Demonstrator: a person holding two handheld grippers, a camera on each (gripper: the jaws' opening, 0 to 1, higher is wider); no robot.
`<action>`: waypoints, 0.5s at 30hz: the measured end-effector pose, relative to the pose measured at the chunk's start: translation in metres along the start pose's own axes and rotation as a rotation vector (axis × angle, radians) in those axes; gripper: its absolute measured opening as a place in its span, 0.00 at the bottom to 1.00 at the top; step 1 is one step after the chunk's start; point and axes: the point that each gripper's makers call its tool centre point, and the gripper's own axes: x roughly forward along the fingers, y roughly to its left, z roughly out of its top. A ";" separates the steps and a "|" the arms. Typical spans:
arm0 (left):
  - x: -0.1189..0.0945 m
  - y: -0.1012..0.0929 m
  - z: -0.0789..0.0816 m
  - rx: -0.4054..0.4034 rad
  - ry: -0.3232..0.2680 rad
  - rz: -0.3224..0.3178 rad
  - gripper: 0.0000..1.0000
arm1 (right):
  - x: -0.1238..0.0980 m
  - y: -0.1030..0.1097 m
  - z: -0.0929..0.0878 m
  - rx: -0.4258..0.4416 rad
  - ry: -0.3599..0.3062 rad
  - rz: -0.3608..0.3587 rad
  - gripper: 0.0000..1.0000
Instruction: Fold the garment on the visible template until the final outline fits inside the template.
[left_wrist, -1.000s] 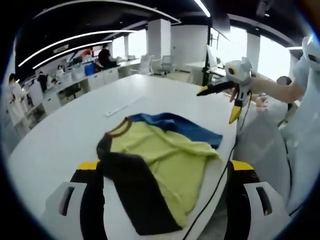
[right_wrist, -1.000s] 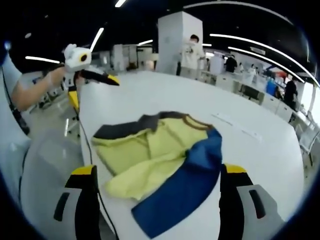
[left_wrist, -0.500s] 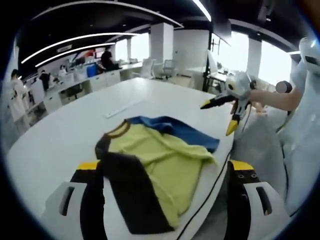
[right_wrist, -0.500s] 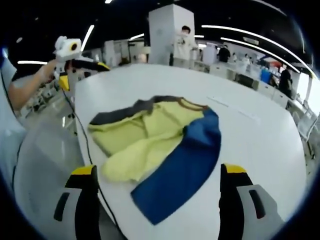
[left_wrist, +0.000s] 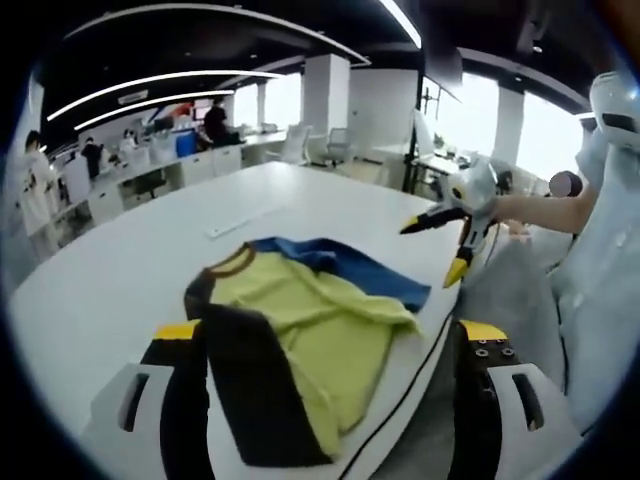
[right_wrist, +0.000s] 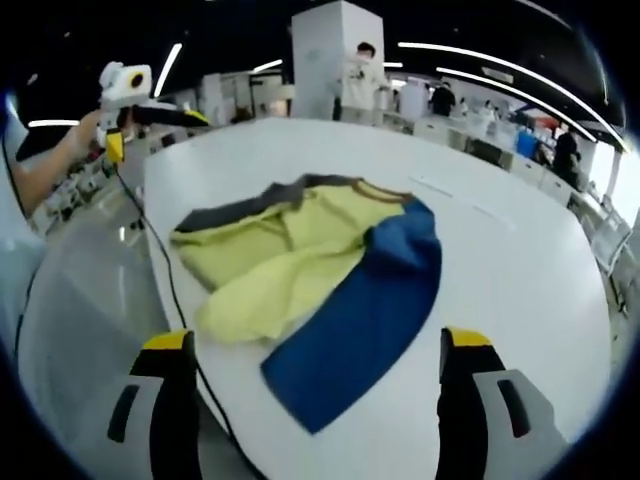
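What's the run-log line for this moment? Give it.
garment: partly folded on white table | left tongs: open | right tongs: open | held: nothing

one garment, one white table, two grippers, one black cable

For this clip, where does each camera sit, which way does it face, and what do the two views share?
Left gripper view: rides the left gripper, facing the garment on the white table; right gripper and the person's hand beyond.
Right gripper view: rides the right gripper, facing the garment from its blue-sleeve side; left gripper upper left.
Shared: garment, table, black cable.
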 end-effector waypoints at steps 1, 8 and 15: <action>-0.001 0.000 0.000 -0.005 -0.004 0.001 1.00 | 0.000 -0.001 -0.002 0.007 0.000 -0.005 1.00; -0.006 0.001 -0.002 -0.036 -0.027 0.025 1.00 | 0.000 -0.001 -0.018 0.053 0.033 0.002 0.90; -0.008 -0.006 -0.003 -0.036 -0.024 0.019 1.00 | 0.000 0.003 -0.029 0.096 0.055 0.012 0.79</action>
